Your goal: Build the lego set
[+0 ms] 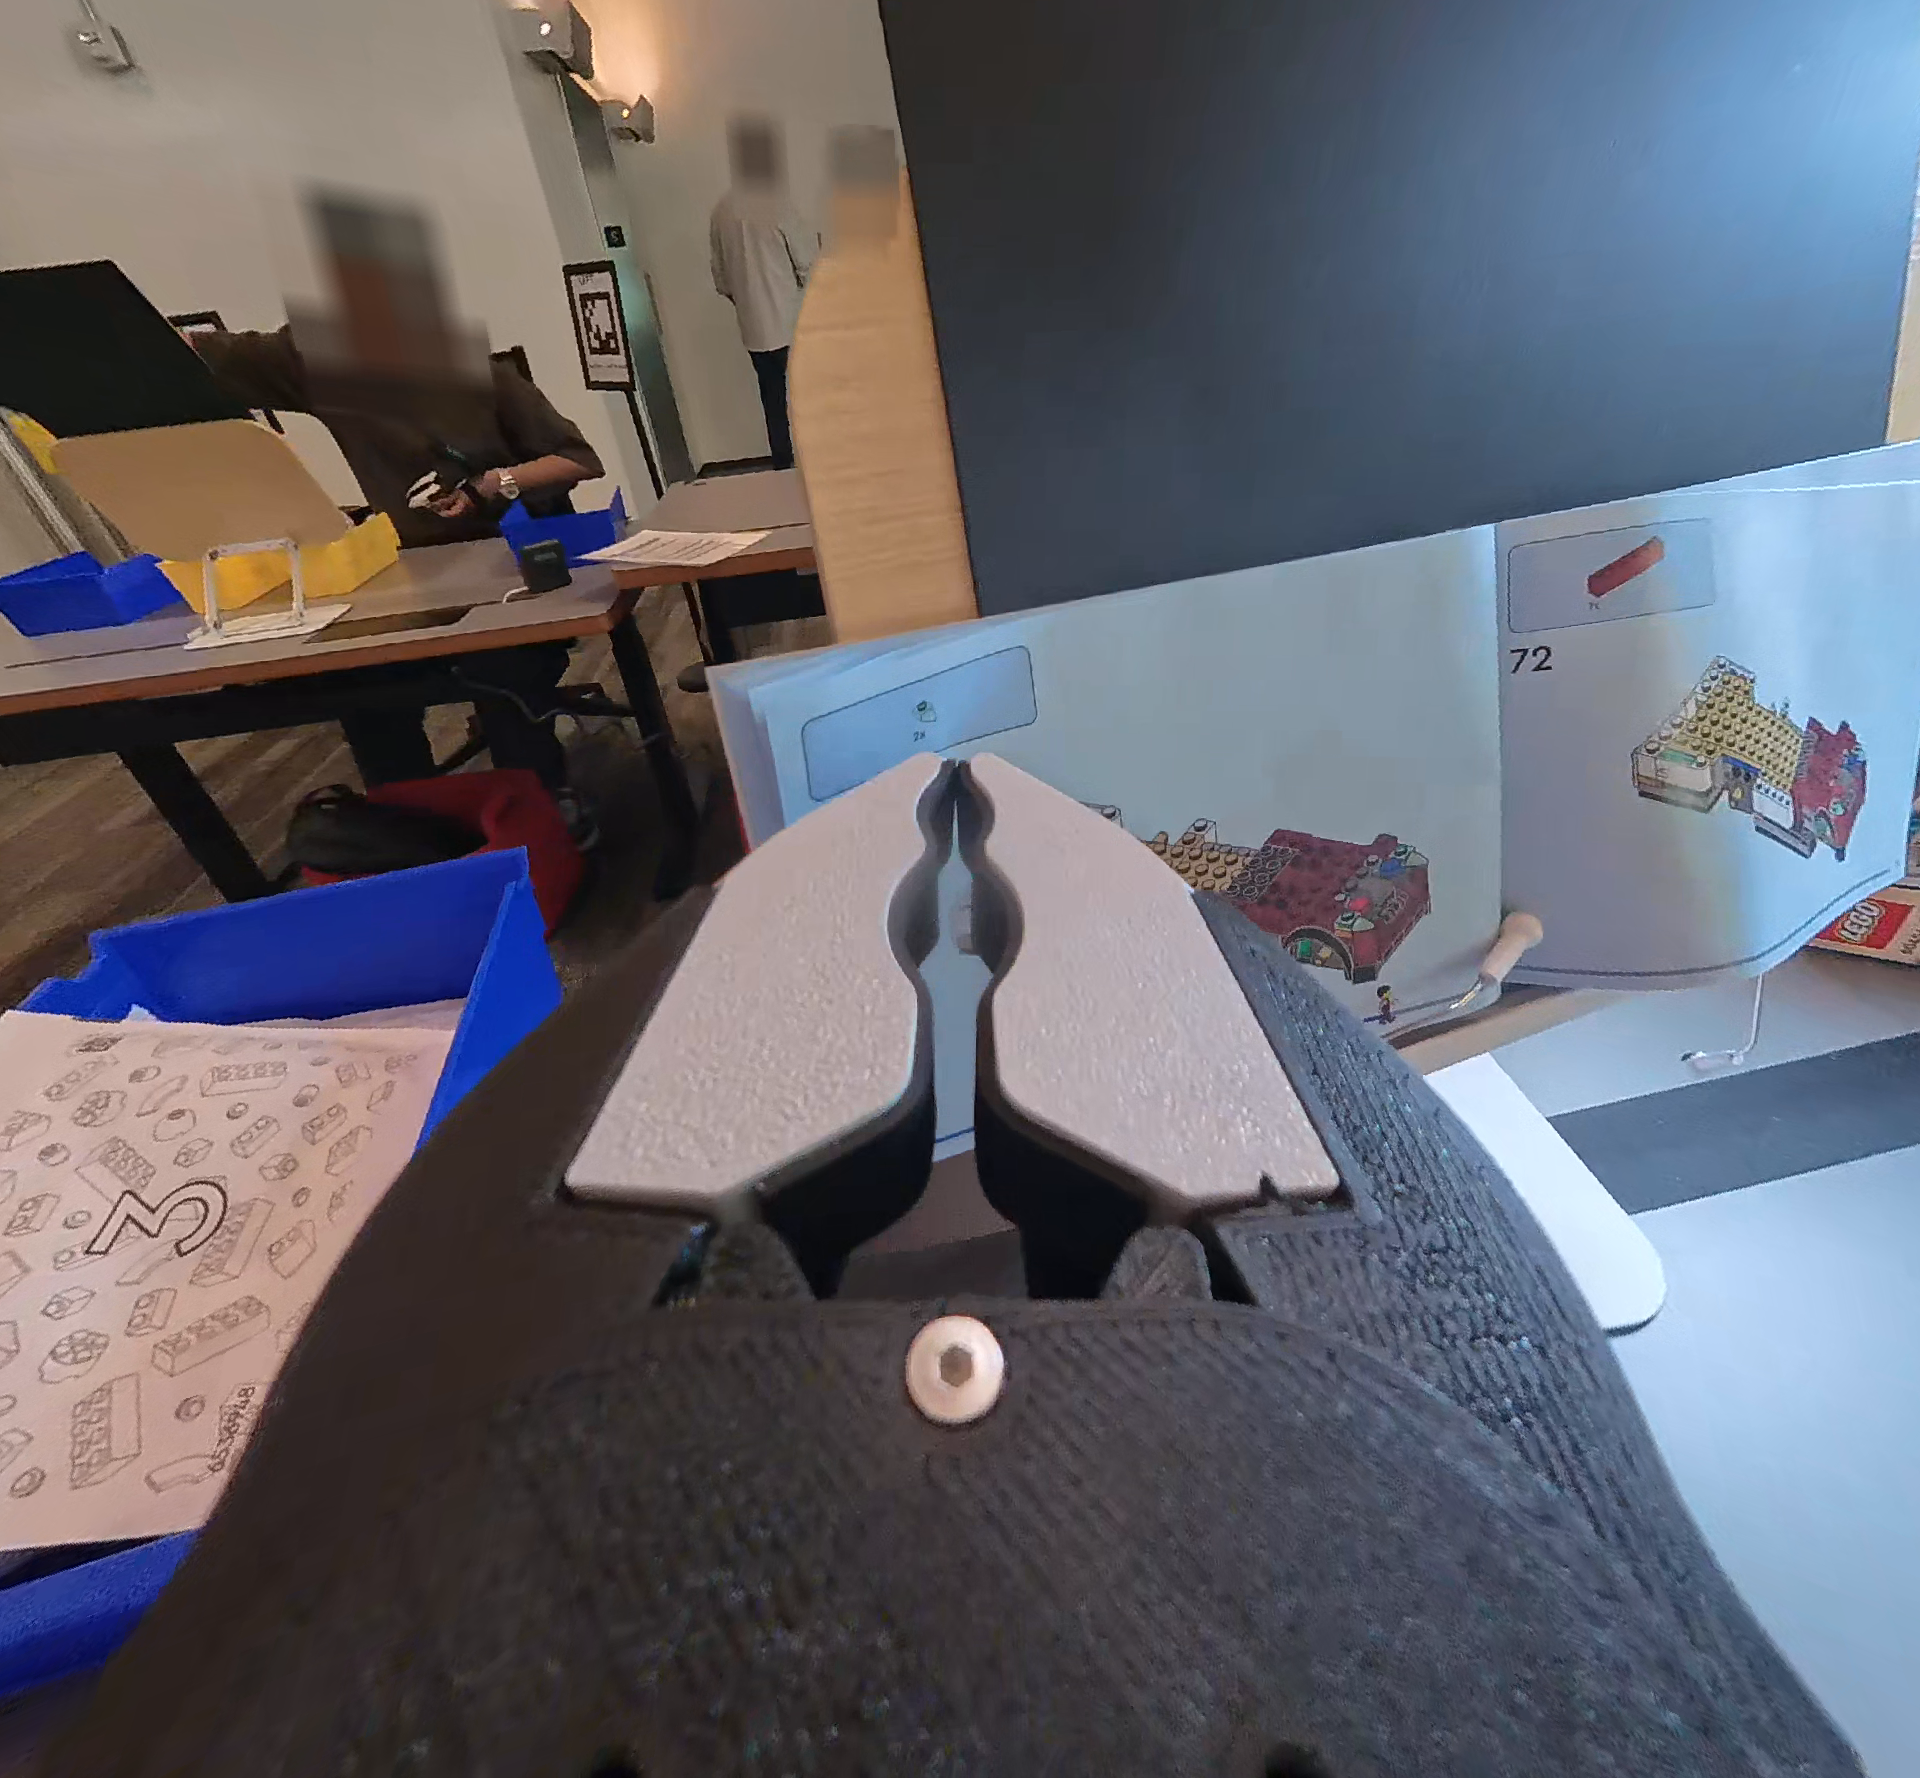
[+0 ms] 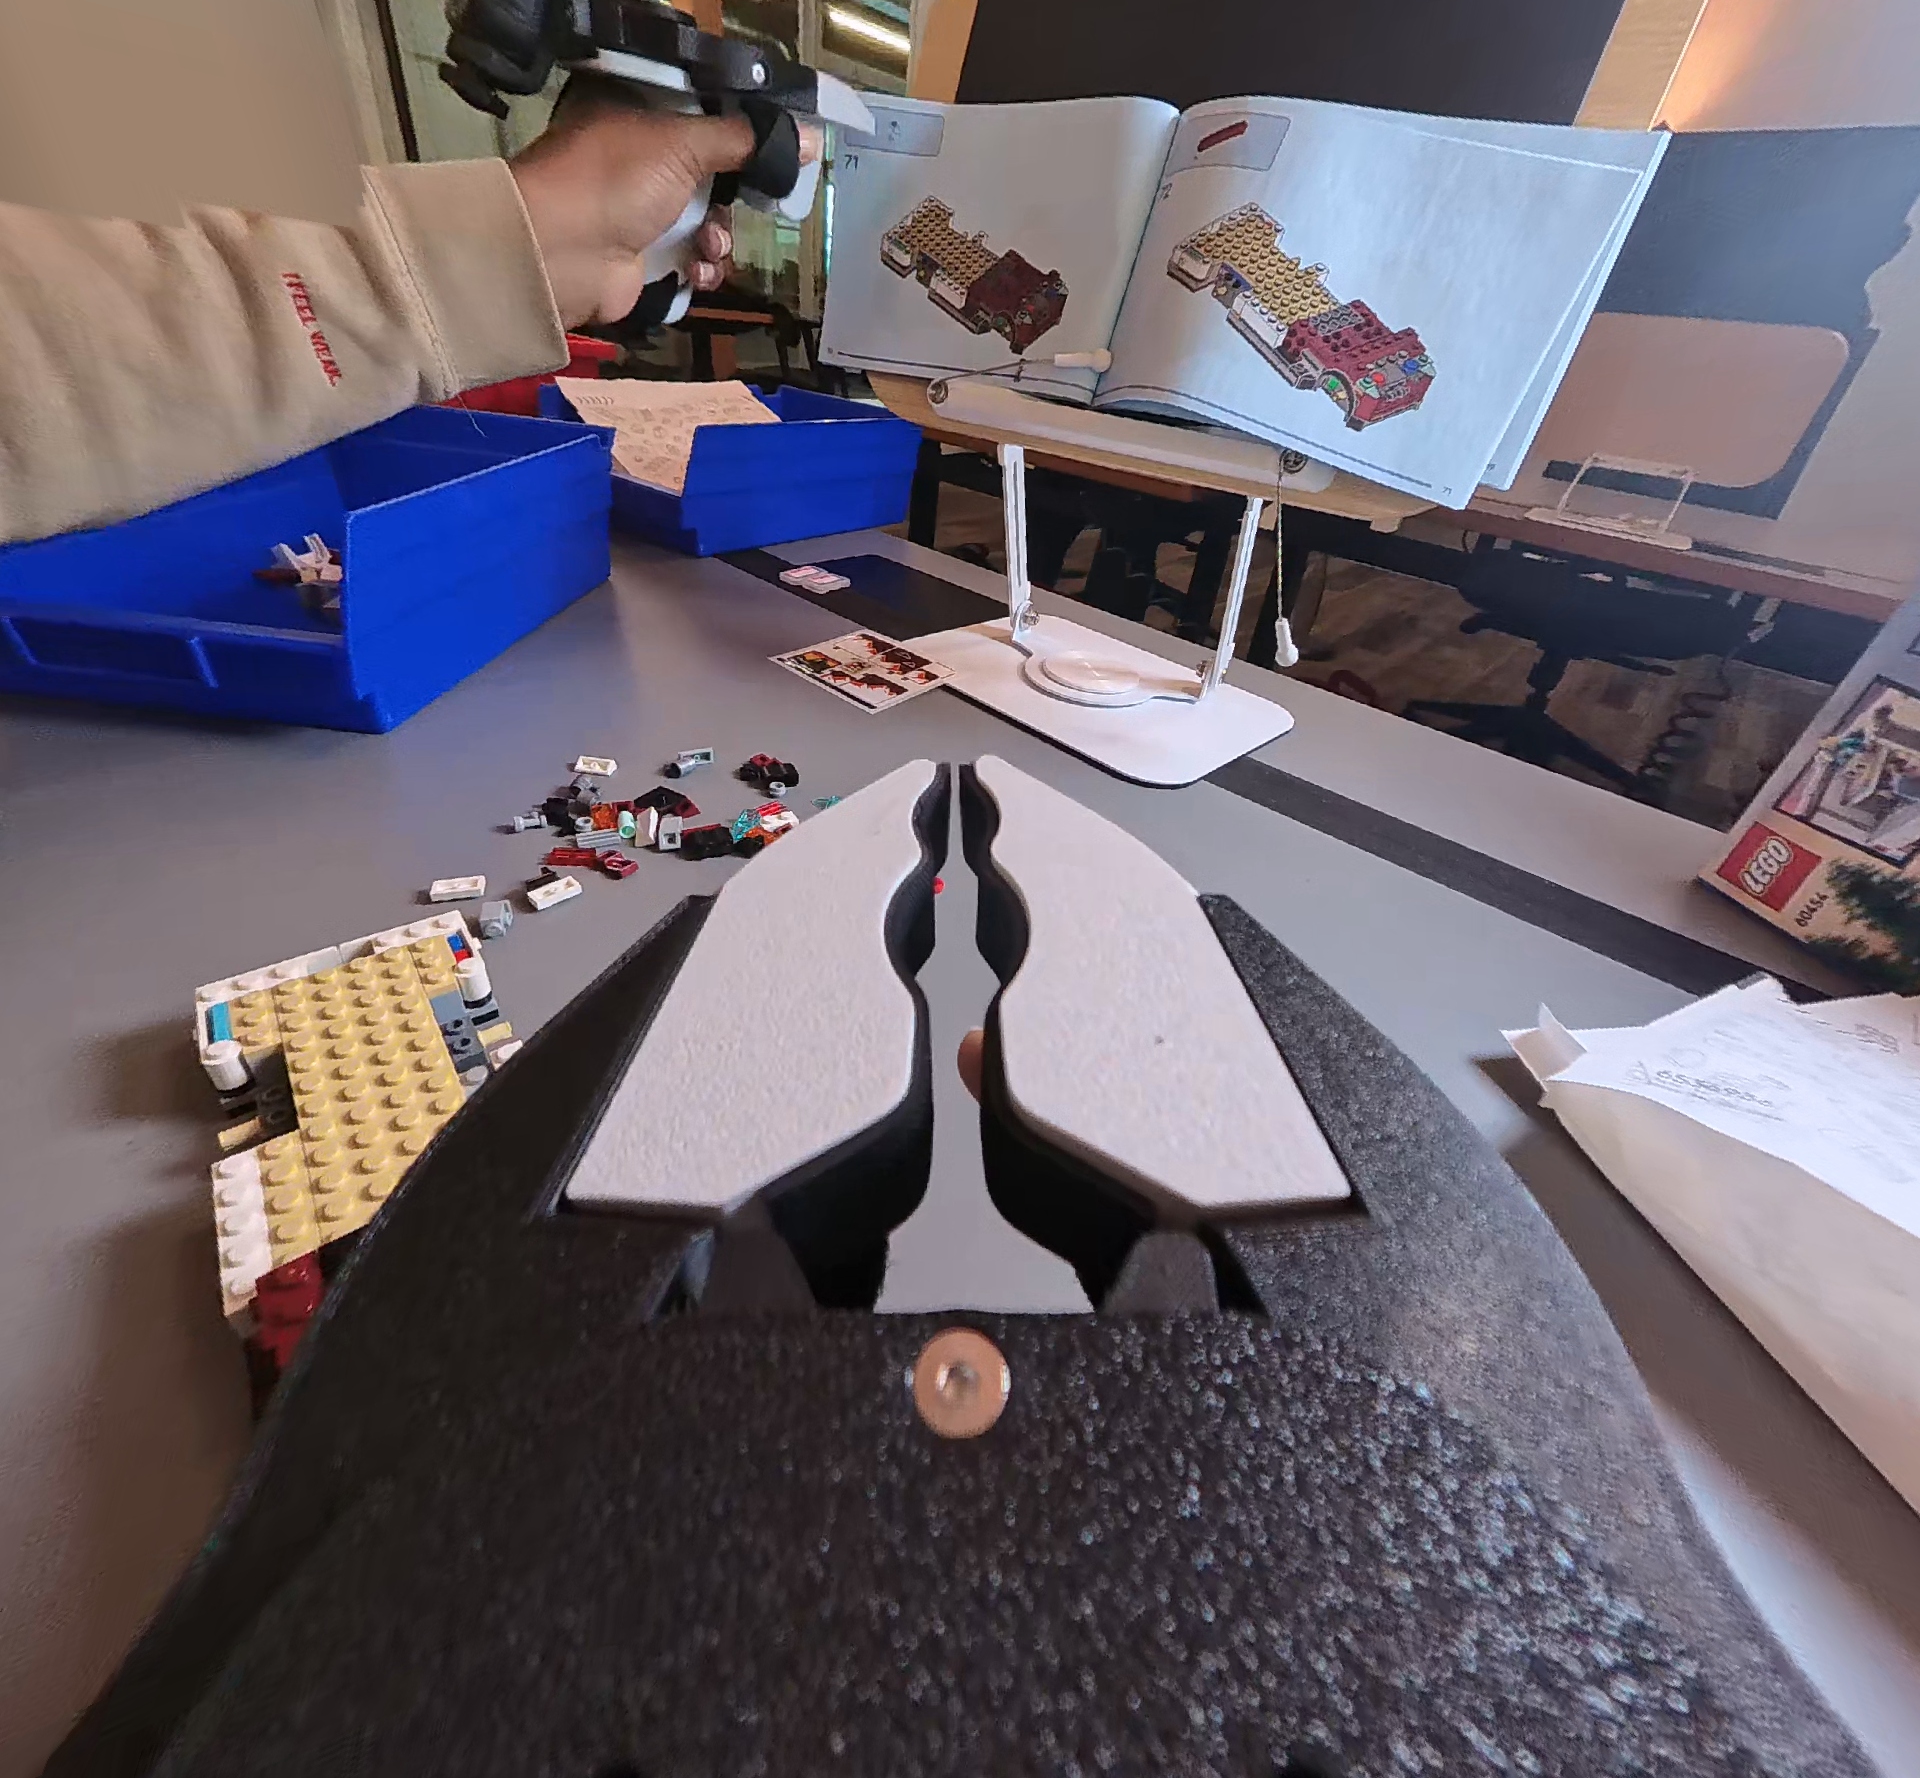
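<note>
My left gripper (image 1: 956, 772) is shut with nothing between its tips. It is raised close in front of the left page of an open instruction booklet (image 1: 1247, 741). In the right wrist view it (image 2: 831, 102) is held by a hand at the booklet's (image 2: 1351, 274) upper left corner. My right gripper (image 2: 956, 772) is shut, with only a hairline between the tips and nothing held, low over the grey table (image 2: 1351, 949). A partly built tan, white and dark red brick model (image 2: 343, 1074) lies to its left. A scatter of small loose pieces (image 2: 644, 824) lies just left of its tips.
The booklet rests on a white stand (image 2: 1112, 689), with a sticker sheet (image 2: 862, 668) beside its base. Two blue bins (image 2: 468, 565) (image 2: 769, 471) stand at the left; the near bin (image 1: 312, 939) holds a printed paper bag (image 1: 156, 1240). A set box (image 2: 1829, 845) and a white paper bag (image 2: 1766, 1157) lie at the right. The gap from one gripper's tips to the other's is roughly 45 cm.
</note>
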A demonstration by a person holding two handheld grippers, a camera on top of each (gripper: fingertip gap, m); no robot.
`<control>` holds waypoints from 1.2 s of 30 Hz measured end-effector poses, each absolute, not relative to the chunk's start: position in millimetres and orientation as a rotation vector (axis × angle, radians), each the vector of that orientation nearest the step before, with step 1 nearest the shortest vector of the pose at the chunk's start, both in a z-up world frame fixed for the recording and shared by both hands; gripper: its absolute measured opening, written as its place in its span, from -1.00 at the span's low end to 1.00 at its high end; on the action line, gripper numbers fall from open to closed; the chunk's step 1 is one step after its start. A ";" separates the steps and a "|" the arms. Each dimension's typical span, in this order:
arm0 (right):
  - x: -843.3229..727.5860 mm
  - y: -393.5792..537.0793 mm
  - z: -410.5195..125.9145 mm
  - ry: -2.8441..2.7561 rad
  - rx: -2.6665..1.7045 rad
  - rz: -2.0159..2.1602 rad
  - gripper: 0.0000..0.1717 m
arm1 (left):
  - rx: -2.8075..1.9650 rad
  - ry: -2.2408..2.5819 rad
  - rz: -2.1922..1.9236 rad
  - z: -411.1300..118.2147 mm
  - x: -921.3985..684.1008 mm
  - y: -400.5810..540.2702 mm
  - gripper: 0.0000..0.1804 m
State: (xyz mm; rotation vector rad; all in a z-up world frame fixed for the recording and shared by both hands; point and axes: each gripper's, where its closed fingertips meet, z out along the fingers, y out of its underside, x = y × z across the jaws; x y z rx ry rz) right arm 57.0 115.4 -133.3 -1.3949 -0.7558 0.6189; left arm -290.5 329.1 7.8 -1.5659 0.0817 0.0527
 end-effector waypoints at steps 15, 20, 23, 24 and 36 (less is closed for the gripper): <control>-21.1 154.6 -168.5 -1.423 -1.554 0.660 -0.90 | -1.640 0.553 -0.455 -97.0 -141.0 85.7 -0.89; -86.3 179.2 -209.2 -1.885 -1.644 0.647 -0.82 | -1.682 0.541 -0.438 -144.1 -145.0 63.7 -0.97; -106.3 193.6 -229.0 -2.064 -1.696 0.591 -0.79 | -1.694 0.576 -0.441 -157.3 -141.2 61.2 -1.00; -111.1 194.8 -233.8 -2.103 -1.716 0.591 -0.78 | -1.689 0.589 -0.414 -159.6 -142.0 62.0 -1.00; -96.8 202.5 -266.1 -2.214 -1.843 0.409 -0.73 | -1.699 0.687 -0.336 -172.8 -146.0 63.9 -1.00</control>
